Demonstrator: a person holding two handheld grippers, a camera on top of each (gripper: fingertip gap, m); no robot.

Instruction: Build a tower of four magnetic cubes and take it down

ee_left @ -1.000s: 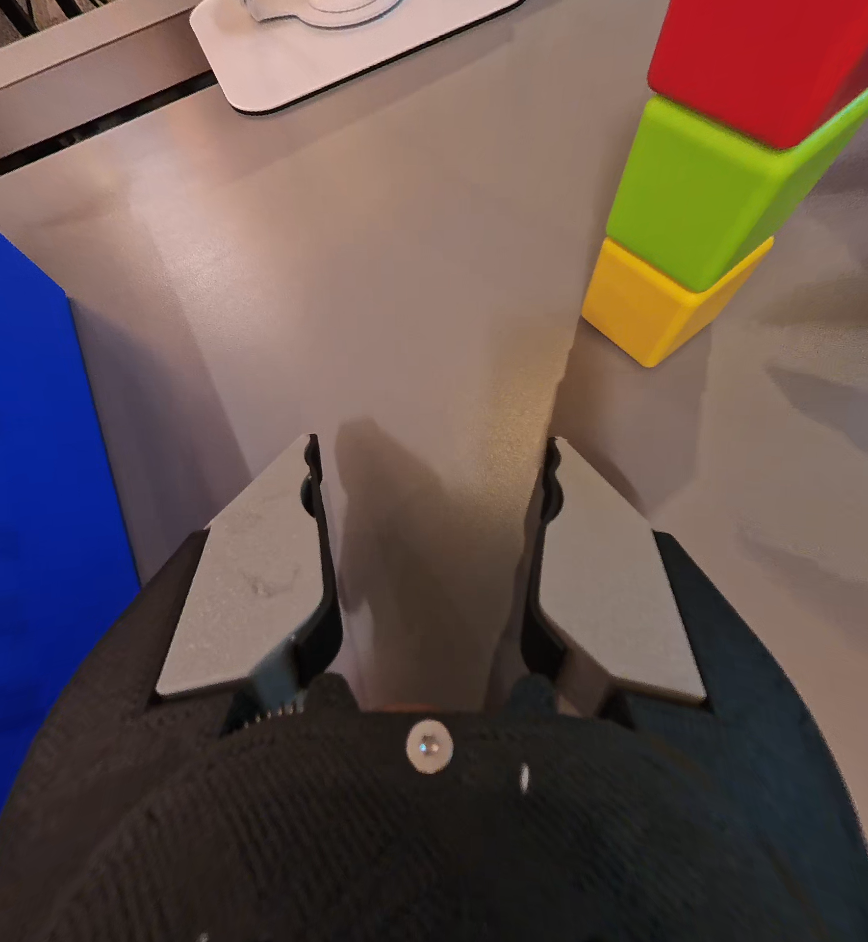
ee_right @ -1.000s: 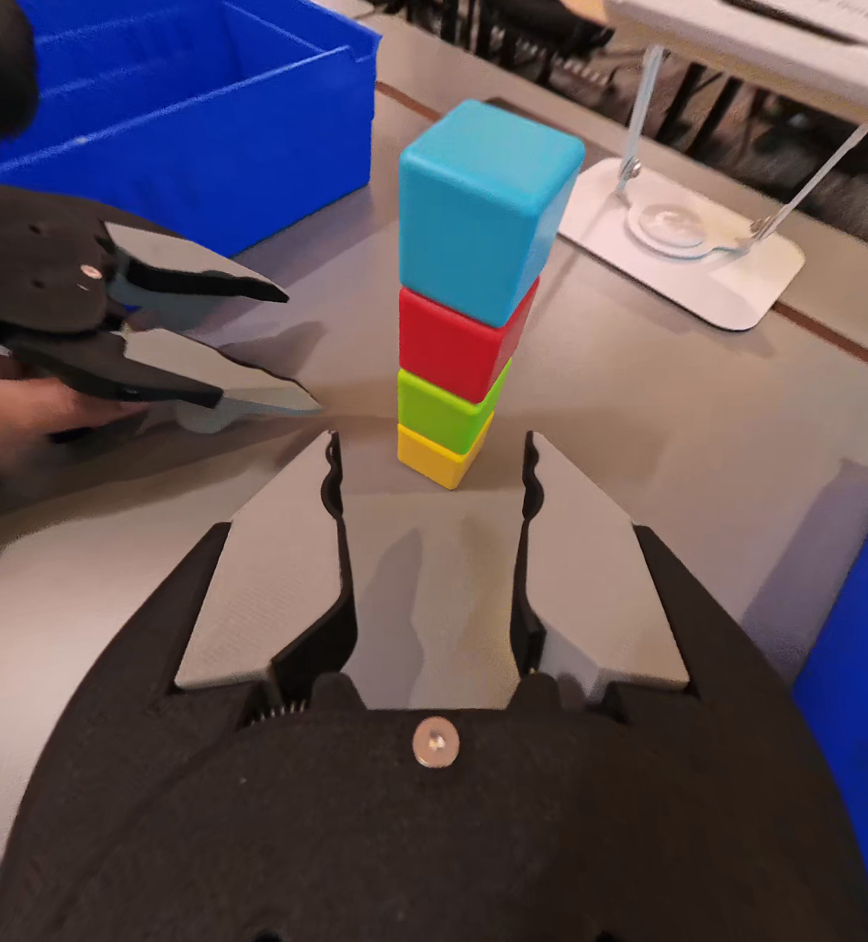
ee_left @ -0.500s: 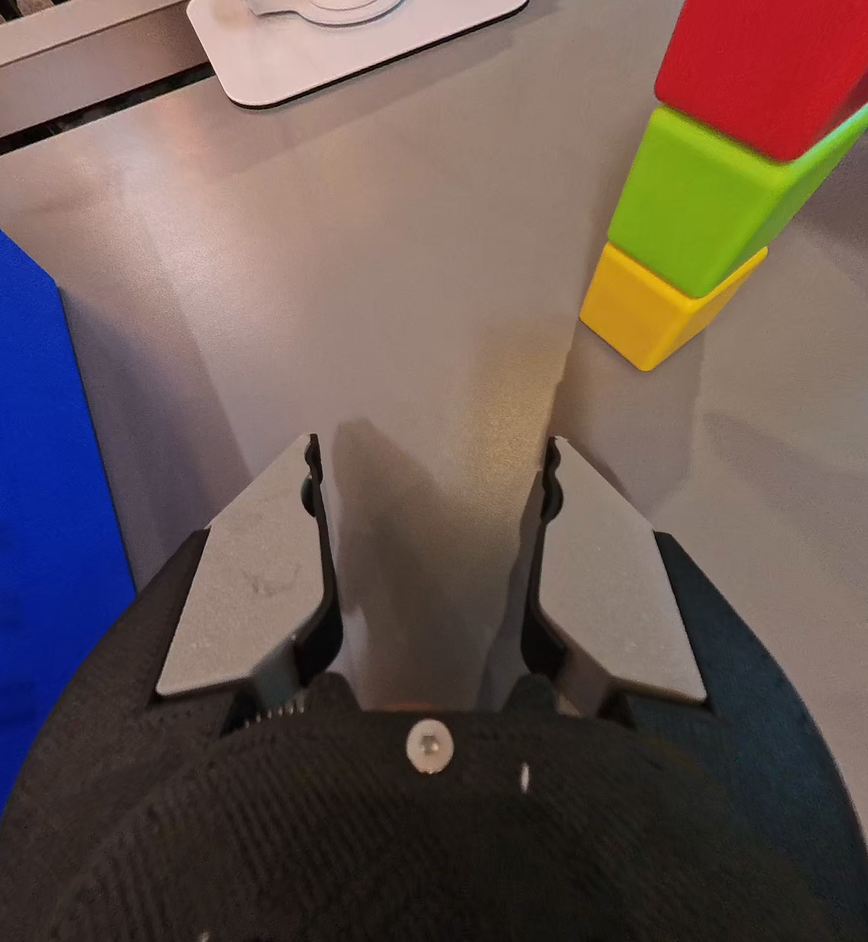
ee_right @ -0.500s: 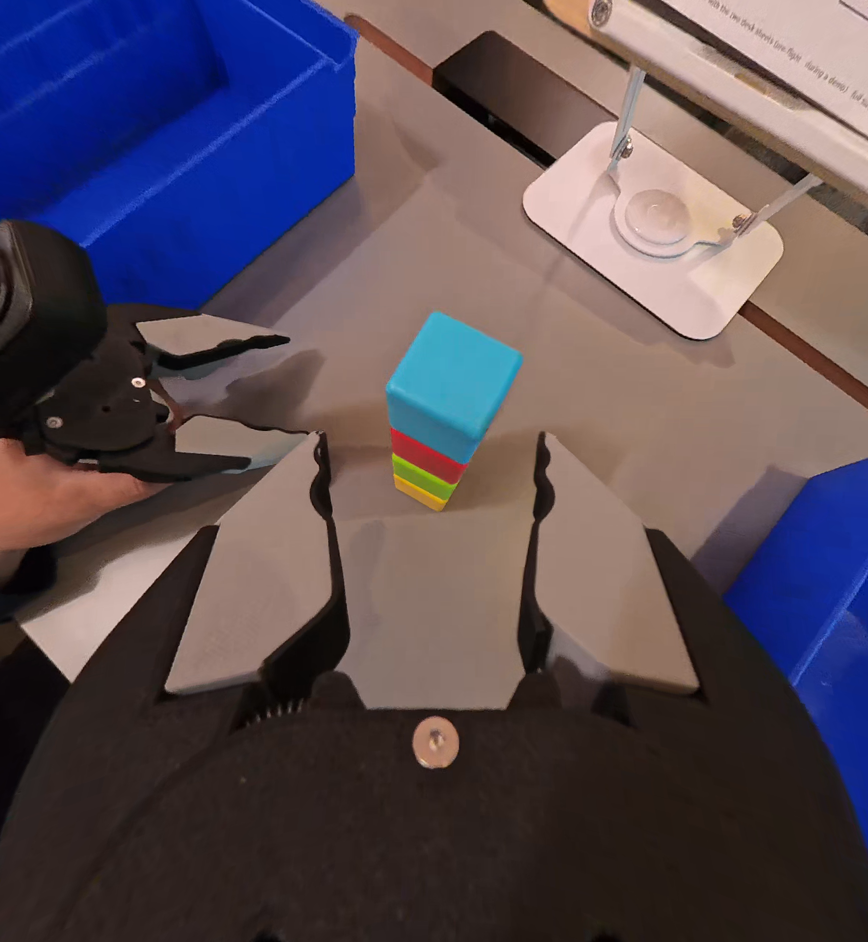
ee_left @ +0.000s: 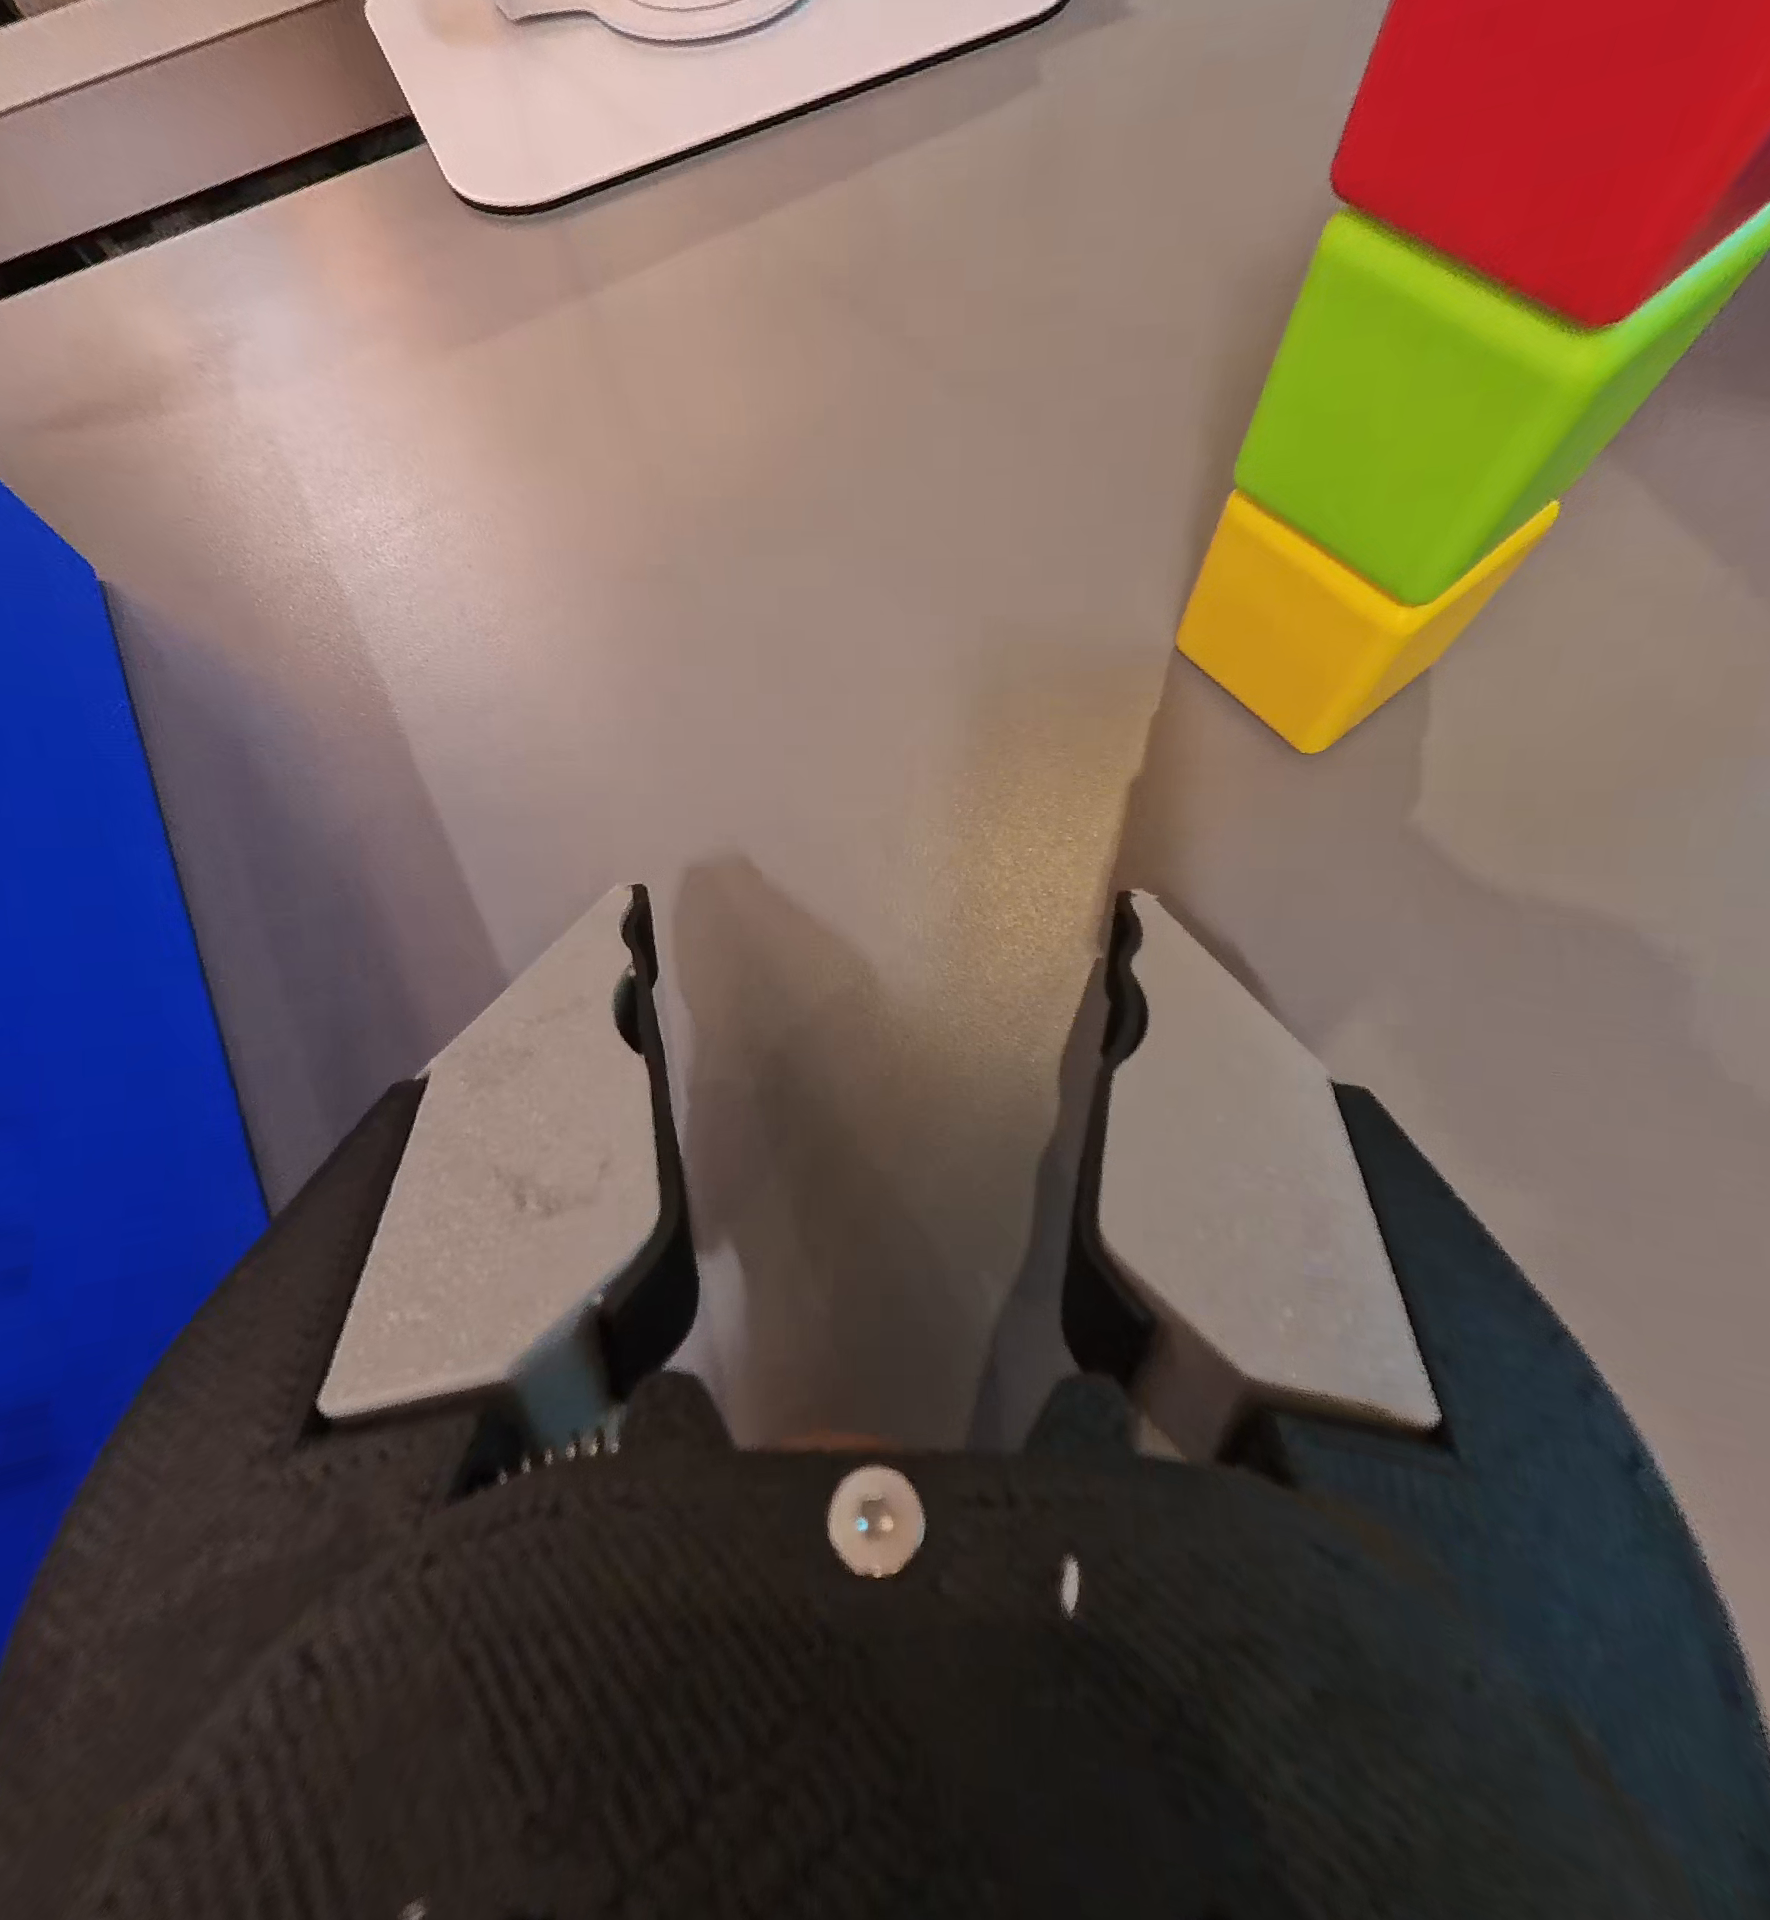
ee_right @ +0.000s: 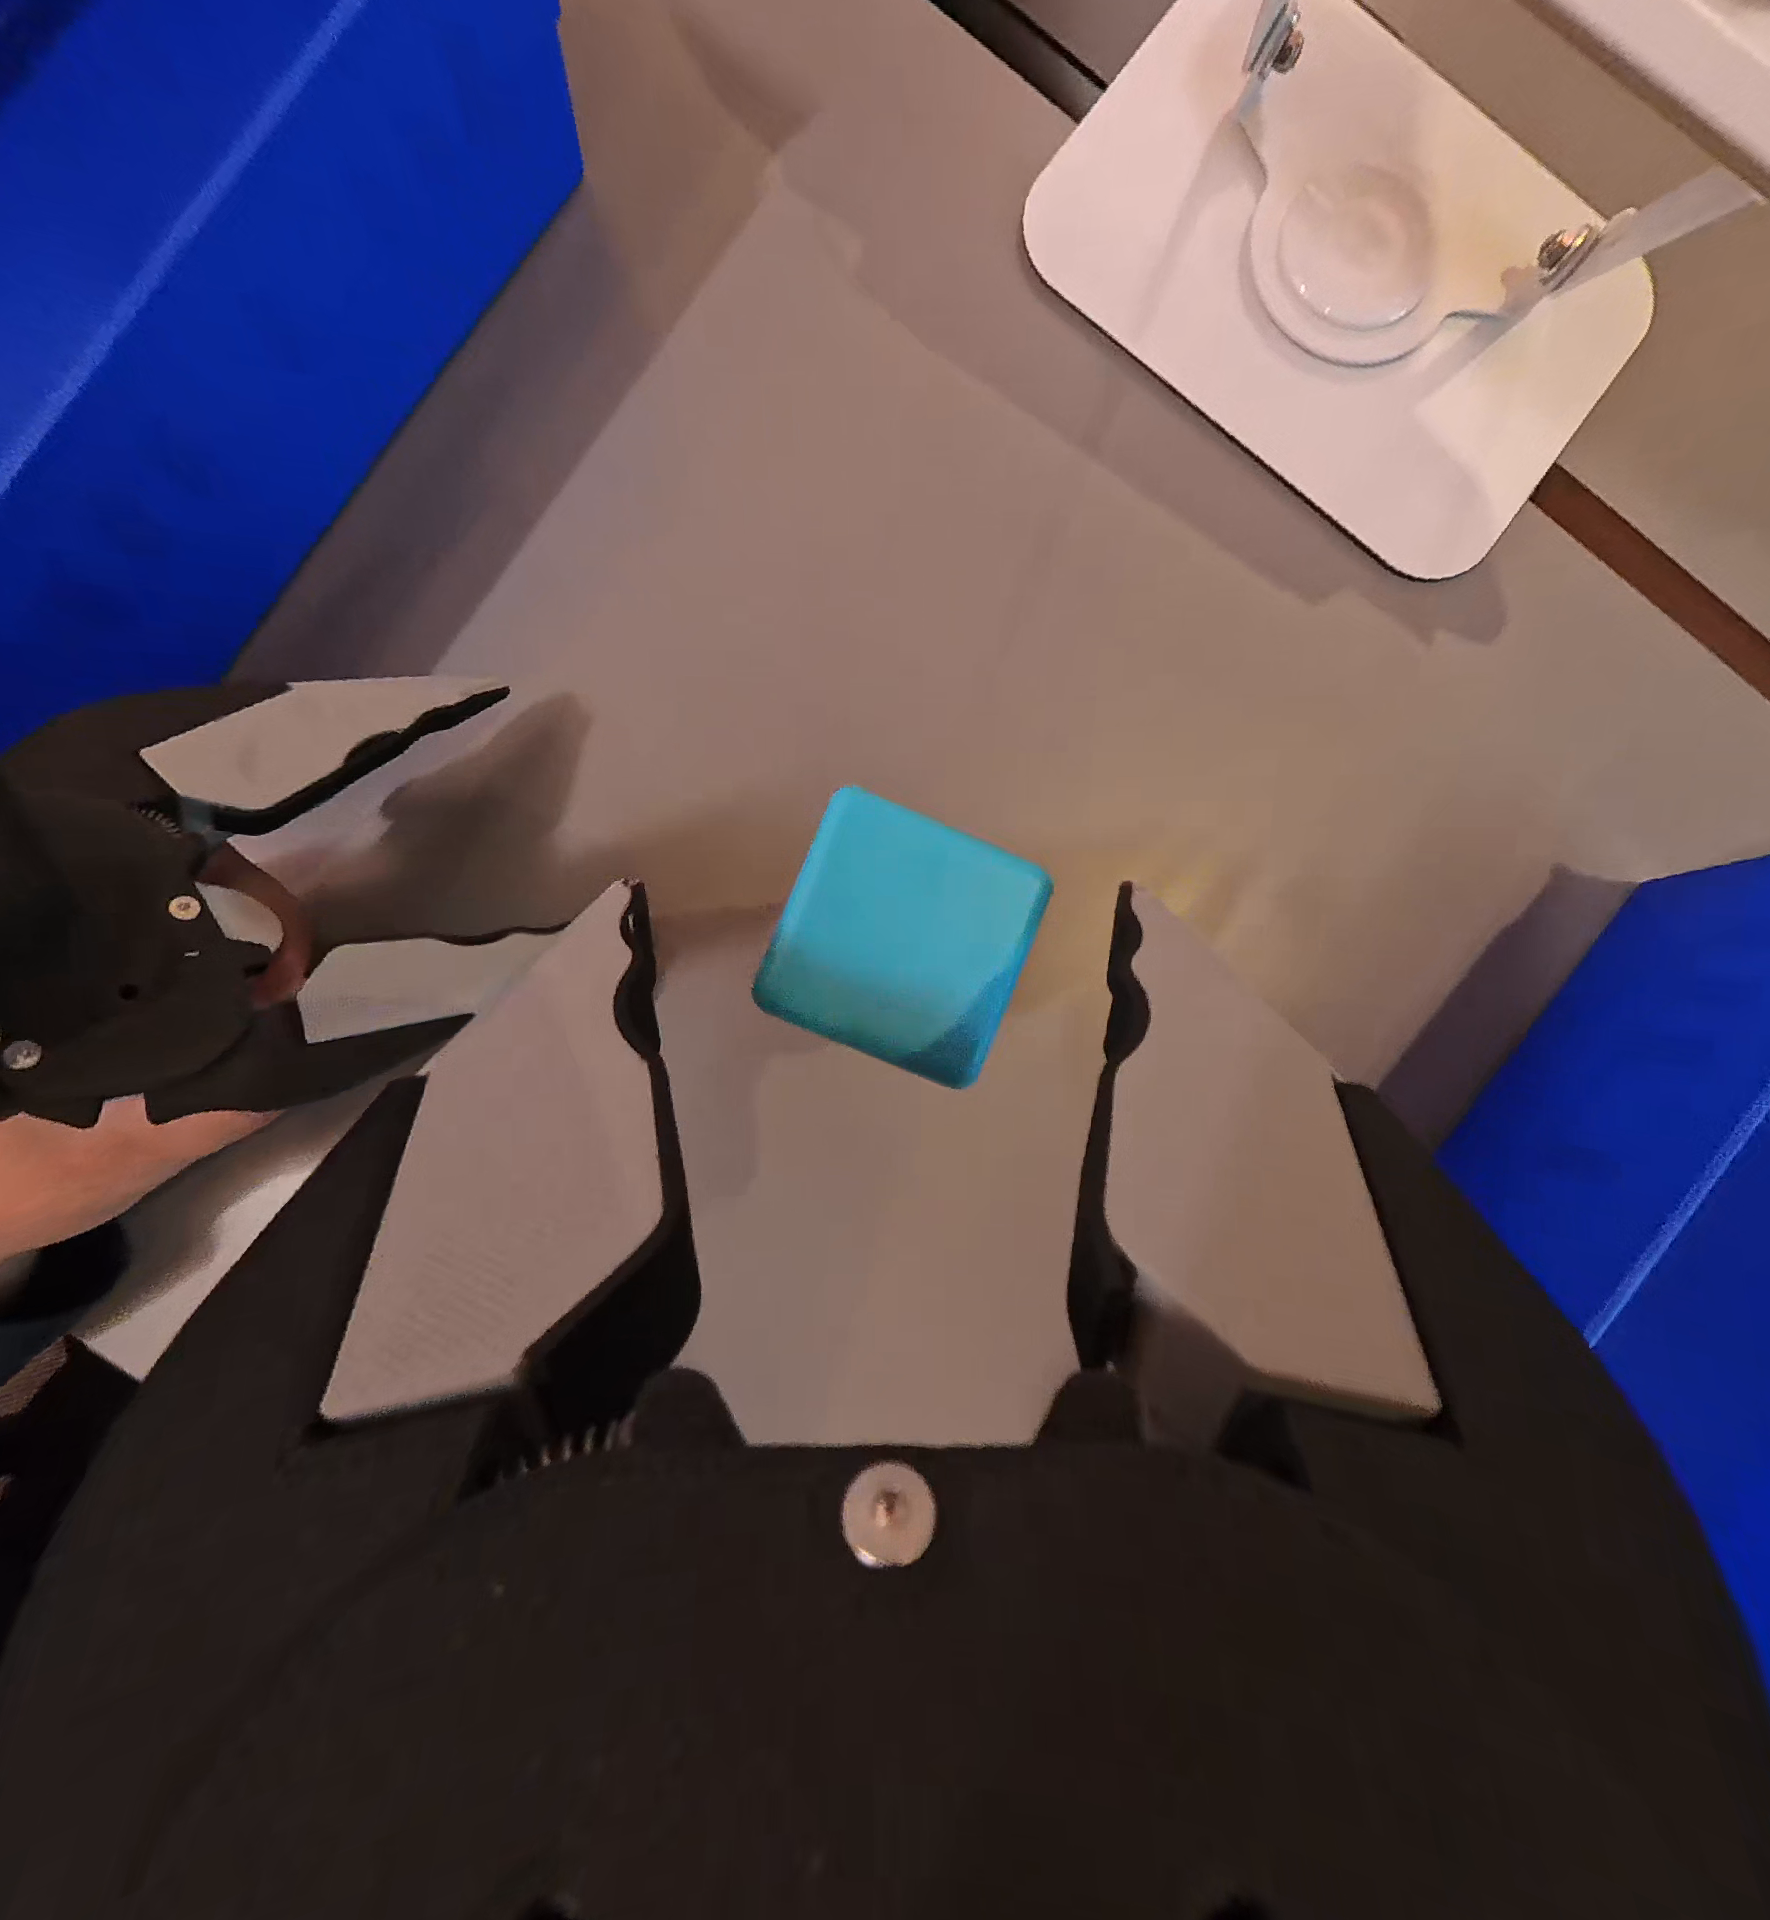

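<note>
The right tongs (ee_right: 876,894) hang above the tower, looking almost straight down, jaws spread wide and holding nothing. Between and beyond their tips sits the teal cube (ee_right: 902,935), the top of the stack; from here it hides the cubes beneath it, and its corners are turned at an angle to the jaw line.

The left tongs (ee_left: 876,904) sit low near the table (ee_left: 756,520), also spread wide and empty. The tower stands ahead and to the right of their tips, near but apart: yellow cube (ee_left: 1317,623) on the table, green cube (ee_left: 1452,405) on it, red cube (ee_left: 1567,145) above, each twisted a little against the next. The teal one is out of that view. A blue bin (ee_left: 29,935) lies to their left, and a white stand base (ee_left: 652,94) lies farther ahead.

The tower looks complete, so taking it down is probably the step in hand.

The cubes appear to be stiff, smooth plastic with rounded edges, likely light and a bit slippery. The magnets will probably resist a straight pull and may drag the red cube up too. A sound hold would be on two opposite flat sides of the teal cube, at mid-height, after turning the right jaws to lie square to those faces. A corner grip would likely slip. The left tongs could steady the lower cubes while the top one is peeled off sideways.
</note>
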